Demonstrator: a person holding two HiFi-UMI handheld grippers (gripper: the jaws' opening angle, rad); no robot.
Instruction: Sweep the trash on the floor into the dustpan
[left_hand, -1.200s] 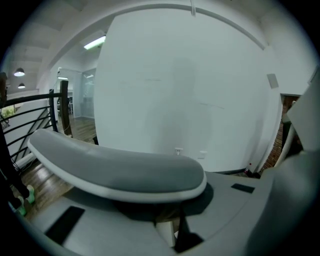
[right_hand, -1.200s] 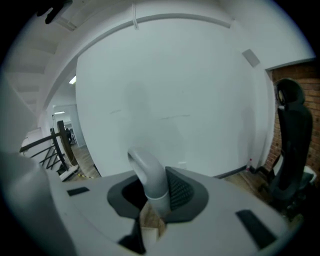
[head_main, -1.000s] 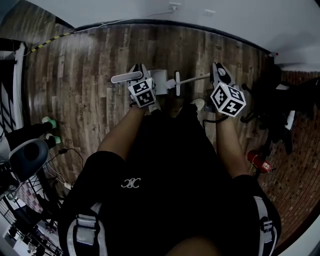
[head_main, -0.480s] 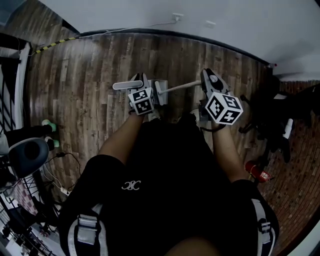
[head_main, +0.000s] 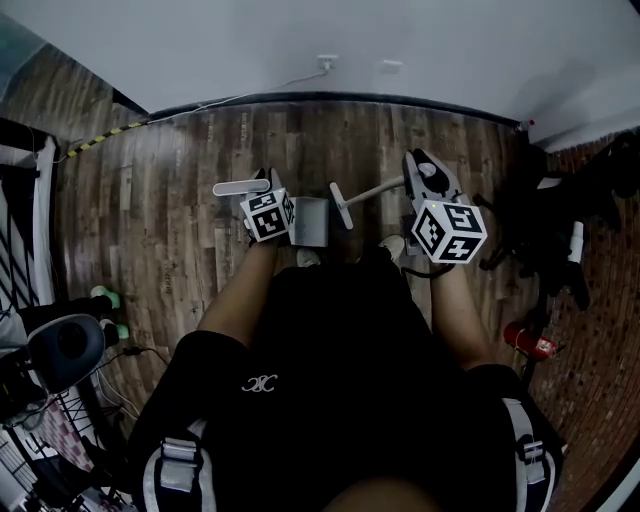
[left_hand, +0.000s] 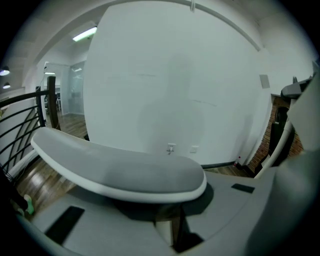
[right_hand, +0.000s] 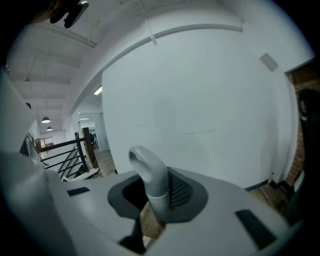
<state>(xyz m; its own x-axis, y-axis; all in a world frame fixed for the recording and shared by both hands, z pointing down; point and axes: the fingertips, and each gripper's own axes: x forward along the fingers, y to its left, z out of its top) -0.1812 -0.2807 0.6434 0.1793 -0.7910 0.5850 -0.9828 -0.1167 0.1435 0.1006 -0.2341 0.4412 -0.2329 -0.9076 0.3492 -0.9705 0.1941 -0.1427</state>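
Note:
In the head view my left gripper (head_main: 260, 188) is shut on the flat grey handle (head_main: 238, 187) of a dustpan, and the grey pan (head_main: 311, 221) hangs just right of it above the wooden floor (head_main: 180, 170). The left gripper view shows that white-edged handle (left_hand: 115, 170) lying across my jaws (left_hand: 170, 225). My right gripper (head_main: 421, 168) is shut on the broom's stick (head_main: 375, 191), with the white brush head (head_main: 340, 206) beside the pan. The stick's curved grey end (right_hand: 150, 175) rises from the right gripper's jaws (right_hand: 152, 212). I make out no trash on the floor.
A white wall (head_main: 330, 40) with a socket (head_main: 327, 63) runs close ahead. A railing (head_main: 30, 190) and green items (head_main: 105, 300) are at the left. Black gear (head_main: 560, 230) and a red extinguisher (head_main: 530, 342) stand at the right on brick flooring.
Both grippers have kept their hold. The view has tipped toward the wall, and the brush head now sits close beside the pan, lower in the picture than a second ago.

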